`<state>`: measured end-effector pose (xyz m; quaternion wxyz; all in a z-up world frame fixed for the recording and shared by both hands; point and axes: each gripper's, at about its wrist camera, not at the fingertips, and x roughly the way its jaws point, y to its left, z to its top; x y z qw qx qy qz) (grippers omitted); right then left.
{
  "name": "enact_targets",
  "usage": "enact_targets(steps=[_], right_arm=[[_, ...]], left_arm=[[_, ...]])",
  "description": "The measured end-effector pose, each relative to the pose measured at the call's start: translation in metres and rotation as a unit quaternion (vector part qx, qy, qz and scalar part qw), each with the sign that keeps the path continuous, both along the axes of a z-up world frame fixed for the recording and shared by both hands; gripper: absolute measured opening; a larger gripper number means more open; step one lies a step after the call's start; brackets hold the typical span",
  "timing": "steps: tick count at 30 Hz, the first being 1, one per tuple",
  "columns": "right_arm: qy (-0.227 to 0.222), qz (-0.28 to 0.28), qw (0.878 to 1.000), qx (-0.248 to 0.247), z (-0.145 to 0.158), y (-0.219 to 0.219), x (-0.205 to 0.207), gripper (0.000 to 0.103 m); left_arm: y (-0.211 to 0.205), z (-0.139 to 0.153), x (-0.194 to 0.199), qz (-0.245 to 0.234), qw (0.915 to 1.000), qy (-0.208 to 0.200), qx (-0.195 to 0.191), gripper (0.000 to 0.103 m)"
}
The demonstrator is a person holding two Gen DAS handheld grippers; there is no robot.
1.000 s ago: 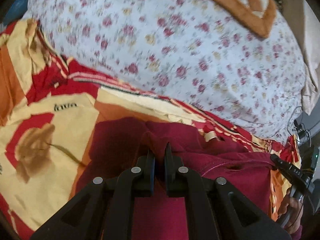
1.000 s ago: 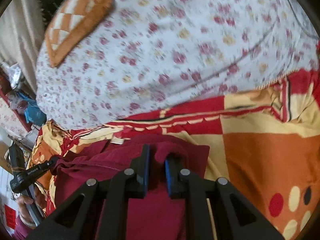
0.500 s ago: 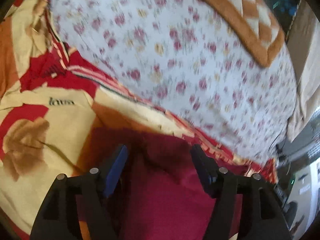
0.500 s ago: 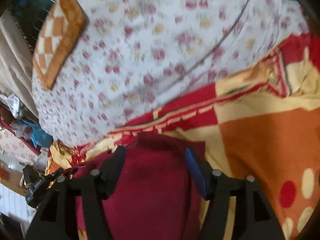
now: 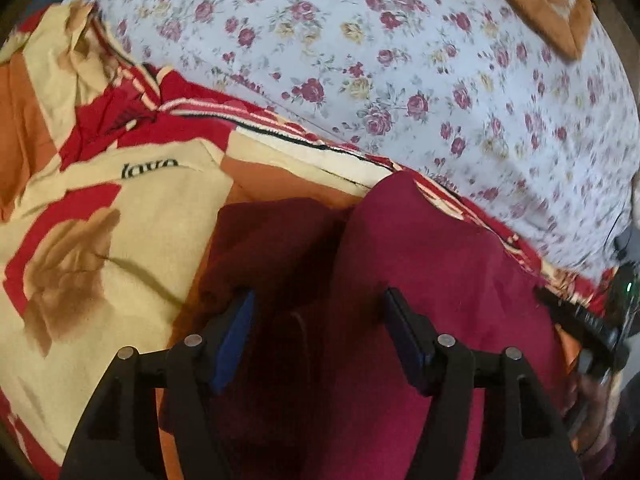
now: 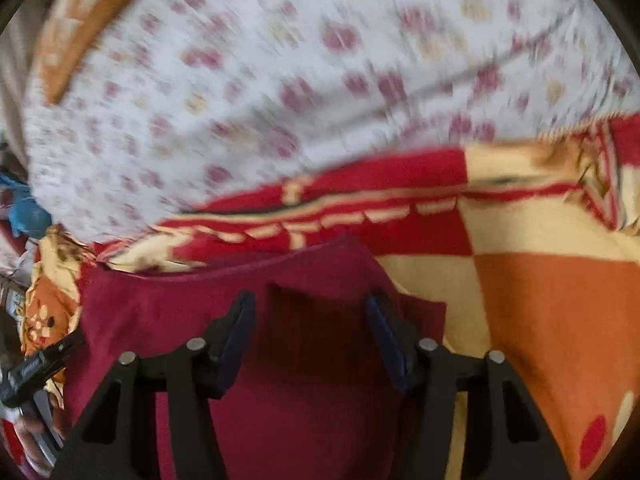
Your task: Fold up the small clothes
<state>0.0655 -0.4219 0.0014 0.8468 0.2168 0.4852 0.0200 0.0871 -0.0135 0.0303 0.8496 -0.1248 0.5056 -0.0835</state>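
Two black claws hang over one dark red cloth garment (image 5: 420, 264). The left claw (image 5: 318, 334) stands apart, pinching nothing; the right claw (image 6: 310, 334), also unclamped, is closing. The garment spreads under both toward twelve o'clock on a red, cream and orange blanket (image 5: 120, 208); beyond lies a white floral bedsheet (image 5: 400, 80).

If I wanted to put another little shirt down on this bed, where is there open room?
The floral sheet lies bare between the orange checked cushion and the patterned blanket. The blanket's cream patch by the word "love" is bare too. It is crowded at the maroon garment, under both grippers.
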Motion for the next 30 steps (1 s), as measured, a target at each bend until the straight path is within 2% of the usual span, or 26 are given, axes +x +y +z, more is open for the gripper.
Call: enact_targets(steps=[4, 7, 9, 11, 13, 17, 19, 21, 24, 25, 27, 28, 30], right_arm=[[-0.006, 0.004, 1.000, -0.025, 0.016, 0.004, -0.005, 0.057], [-0.026, 0.014, 0.999, -0.026, 0.039, 0.007, -0.035, 0.057], [-0.033, 0.036, 0.999, -0.024, 0.052, 0.013, -0.052, 0.057], [-0.039, 0.064, 0.996, -0.042, 0.063, 0.022, -0.078, 0.058], [-0.037, 0.084, 0.994, -0.051, 0.062, 0.030, -0.101, 0.061], [0.008, 0.102, 0.992, -0.067, 0.031, 0.036, -0.112, 0.062], [-0.005, 0.095, 0.992, -0.080, 0.035, 0.039, -0.117, 0.062], [-0.010, 0.077, 0.995, -0.061, 0.045, 0.038, -0.122, 0.063], [-0.029, 0.055, 0.998, 0.019, 0.052, 0.031, -0.130, 0.067], [-0.026, 0.051, 0.998, 0.032, 0.052, 0.030, -0.131, 0.067], [-0.020, 0.046, 0.998, 0.042, 0.051, 0.029, -0.132, 0.067], [-0.019, 0.044, 0.998, 0.039, 0.050, 0.029, -0.132, 0.068], [-0.016, 0.039, 0.998, 0.035, 0.046, 0.029, -0.128, 0.067]], left_arm=[[-0.001, 0.005, -0.005, -0.005, 0.9999, -0.003, 0.013, 0.054], [0.007, 0.015, -0.015, -0.001, 0.9999, -0.010, -0.003, 0.052], [0.013, 0.021, -0.025, -0.003, 0.9999, -0.014, -0.007, 0.052], [0.020, 0.026, -0.041, -0.006, 0.9997, -0.022, -0.012, 0.052], [0.026, 0.027, -0.055, -0.006, 0.9995, -0.025, -0.020, 0.052], [0.028, 0.027, -0.069, -0.007, 0.9988, -0.026, -0.041, 0.052], [0.027, 0.031, -0.070, -0.010, 0.9984, -0.024, -0.050, 0.051], [0.024, 0.035, -0.067, -0.016, 0.9977, -0.028, -0.060, 0.051], [0.012, 0.034, -0.051, -0.038, 0.9969, -0.028, -0.064, 0.050], [0.007, 0.031, -0.044, -0.042, 0.9969, -0.023, -0.063, 0.048], [0.000, 0.024, -0.033, -0.052, 0.9964, -0.013, -0.066, 0.030], [-0.005, 0.019, -0.027, -0.055, 0.9967, -0.007, -0.059, 0.027], [-0.009, 0.011, -0.019, -0.054, 0.9974, -0.005, -0.047, 0.007]])
